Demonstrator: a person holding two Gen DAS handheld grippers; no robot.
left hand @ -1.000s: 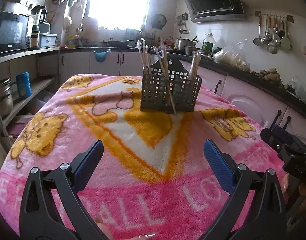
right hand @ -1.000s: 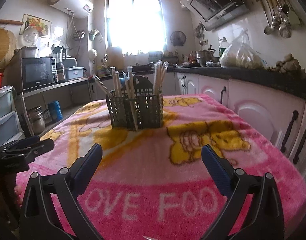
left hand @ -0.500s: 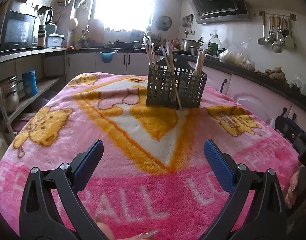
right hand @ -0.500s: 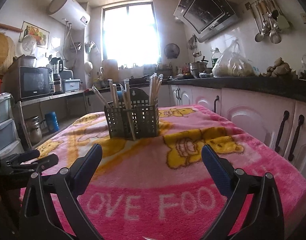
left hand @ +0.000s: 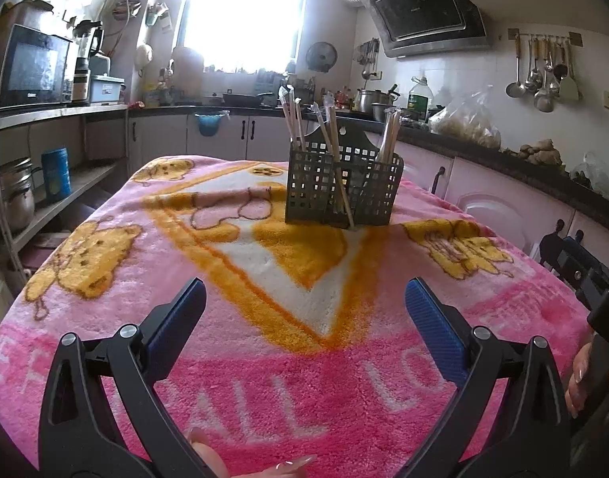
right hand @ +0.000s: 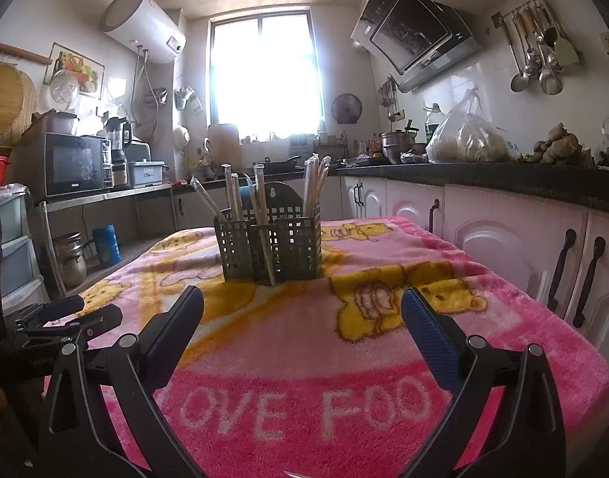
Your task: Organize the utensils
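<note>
A dark grid utensil basket [left hand: 342, 185] stands upright on the far middle of the pink blanket; it also shows in the right wrist view [right hand: 272, 249]. Several wrapped chopsticks [left hand: 332, 131] stand in its compartments, and they show in the right wrist view [right hand: 314, 183] too. One stick [left hand: 342, 195] leans against the basket's front. My left gripper [left hand: 304, 310] is open and empty, low over the blanket's near edge. My right gripper [right hand: 302, 318] is open and empty, also at the near edge, well short of the basket.
The table is covered by a pink cartoon blanket [left hand: 105, 310]. Cabinets with dark handles [right hand: 563, 275] run close along the right. A shelf with a microwave [right hand: 75, 165] and pots stands at the left. The right gripper [left hand: 583, 271] appears in the left wrist view.
Both grippers have tilted upward and drawn back slightly, so the basket sits lower in each view. Both stay open and empty. The basket has not moved.
</note>
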